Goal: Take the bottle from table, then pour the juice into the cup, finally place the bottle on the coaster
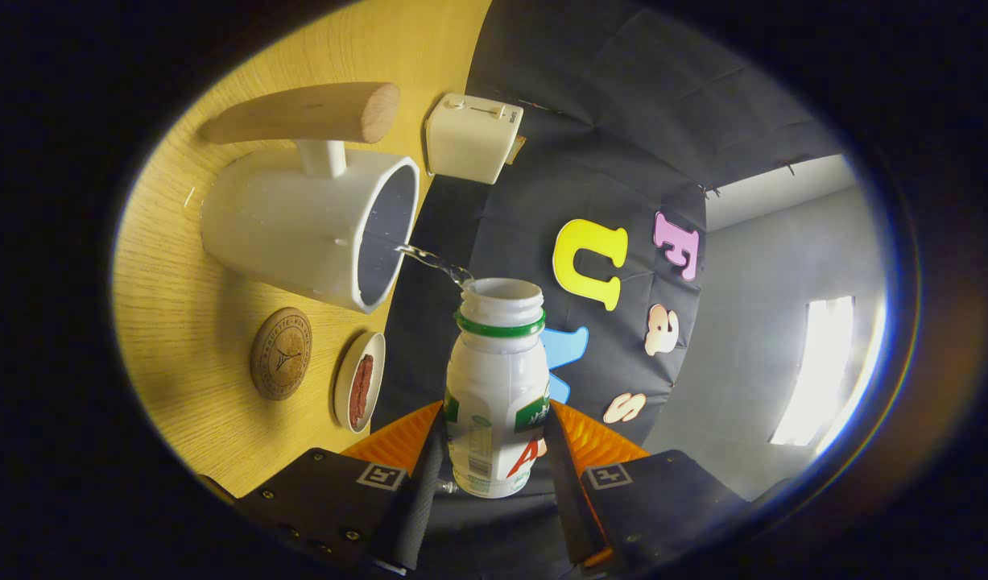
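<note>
The gripper (494, 451) is closed on the bottle (498, 387), a finger pressing on each side of its lower body, so the bottle sits between them with its open mouth pointing away. The bottle is white plastic with a green ring under the neck and a printed label; how much is left inside cannot be told. The whole view is rolled over, so the table (220, 322) stands as a wooden plane beside the bottle. From the bottle's mouth a thin clear stream (433, 262) runs to the rim of the cup (308, 229), just ahead. The cup is white with a wooden handle (308, 113), and its inside looks dark; the liquid level is not visible. Nearer the fingers, on the table, lie a small white dish (361, 383) holding something reddish-brown, and beside it the round wooden coaster (280, 353), bare. Beyond the cup, a cream toaster (471, 138) stands at the table's far edge against the wall.
</note>
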### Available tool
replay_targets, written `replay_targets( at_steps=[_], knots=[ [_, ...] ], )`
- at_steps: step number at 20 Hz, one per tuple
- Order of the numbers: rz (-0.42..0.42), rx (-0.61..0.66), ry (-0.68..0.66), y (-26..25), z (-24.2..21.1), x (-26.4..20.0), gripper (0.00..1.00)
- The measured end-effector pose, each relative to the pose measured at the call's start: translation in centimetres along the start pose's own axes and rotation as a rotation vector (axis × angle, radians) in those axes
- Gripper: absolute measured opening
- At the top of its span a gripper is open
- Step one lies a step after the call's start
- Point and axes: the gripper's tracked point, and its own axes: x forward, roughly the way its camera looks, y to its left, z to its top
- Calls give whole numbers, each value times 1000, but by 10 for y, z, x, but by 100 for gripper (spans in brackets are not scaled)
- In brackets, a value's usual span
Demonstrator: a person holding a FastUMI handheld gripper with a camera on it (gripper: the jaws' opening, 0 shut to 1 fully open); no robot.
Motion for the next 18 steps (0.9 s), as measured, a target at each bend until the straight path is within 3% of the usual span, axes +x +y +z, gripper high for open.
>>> replay_targets(
  at_steps=[18],
  knots=[
    [-3,-44,-10,-5,1,2,66]
  ],
)
